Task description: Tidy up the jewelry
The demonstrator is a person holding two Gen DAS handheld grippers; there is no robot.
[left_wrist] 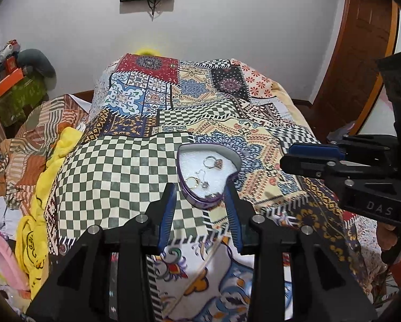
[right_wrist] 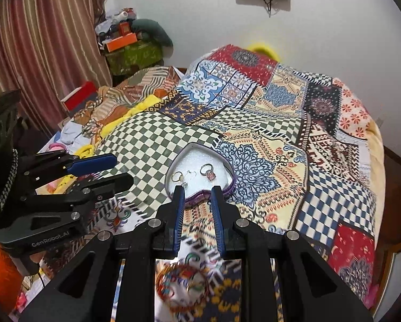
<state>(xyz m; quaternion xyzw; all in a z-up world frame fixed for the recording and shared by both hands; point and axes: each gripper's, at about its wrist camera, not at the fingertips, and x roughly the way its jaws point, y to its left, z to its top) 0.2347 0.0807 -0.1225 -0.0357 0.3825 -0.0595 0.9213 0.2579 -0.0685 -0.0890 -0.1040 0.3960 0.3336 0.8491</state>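
Note:
A purple heart-shaped box (left_wrist: 183, 187) with white foam lining lies open on the patchwork bedspread (left_wrist: 125, 171). On the foam rest a ring with a reddish stone (left_wrist: 214, 162), a gold ring (left_wrist: 192, 182) and a small silver earring (left_wrist: 202, 179). My left gripper (left_wrist: 200, 197) hovers just short of the box's near tip, open, with nothing between its fingers. My right gripper (right_wrist: 197, 191) hangs over the same near edge of the box (right_wrist: 232, 181), its jaws narrowly apart and empty. The stone ring (right_wrist: 209, 174) and gold ring (right_wrist: 177, 177) lie beyond its fingertips.
Each gripper shows in the other's view: the right gripper (left_wrist: 290, 157) to the right, the left gripper (right_wrist: 123, 170) to the left. Yellow cloth (left_wrist: 39, 214) and crumpled clothes crowd the bed's left side. A wooden door (left_wrist: 356, 61) stands right; a striped curtain (right_wrist: 45, 43) hangs left.

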